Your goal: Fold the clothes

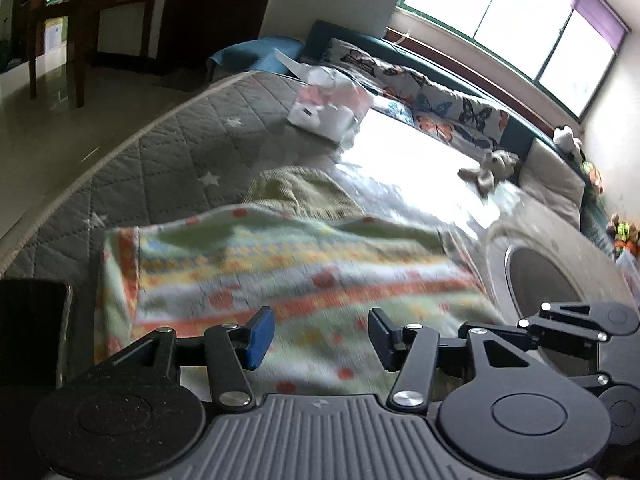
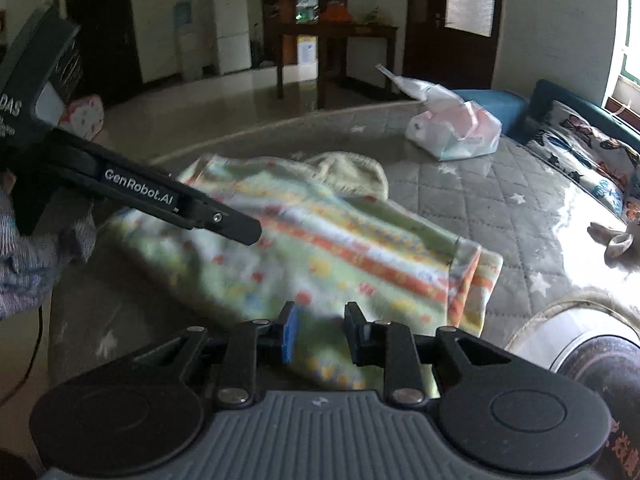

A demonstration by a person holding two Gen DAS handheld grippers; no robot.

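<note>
Folded cloth [image 1: 288, 264]: pale green, orange and yellow stripes, centre frame.
Quilted mattress cover [image 1: 168, 148]: grey, white stars.
Pillow [image 1: 444, 110], upper right: butterfly print.

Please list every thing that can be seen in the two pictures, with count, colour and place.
patterned cloth: 1, green with orange and yellow bands, middle of bed
knitted garment: 1, pale olive, behind the cloth
mattress cover: 1, grey quilted with stars
plastic bag: 1, white and pink, far on bed
butterfly pillows: number unclear, along window side
soft toy: 1, beige, near pillows
wooden table: 1, dark, on floor
left gripper: 1, black, open
right gripper: 1, black, open
</note>
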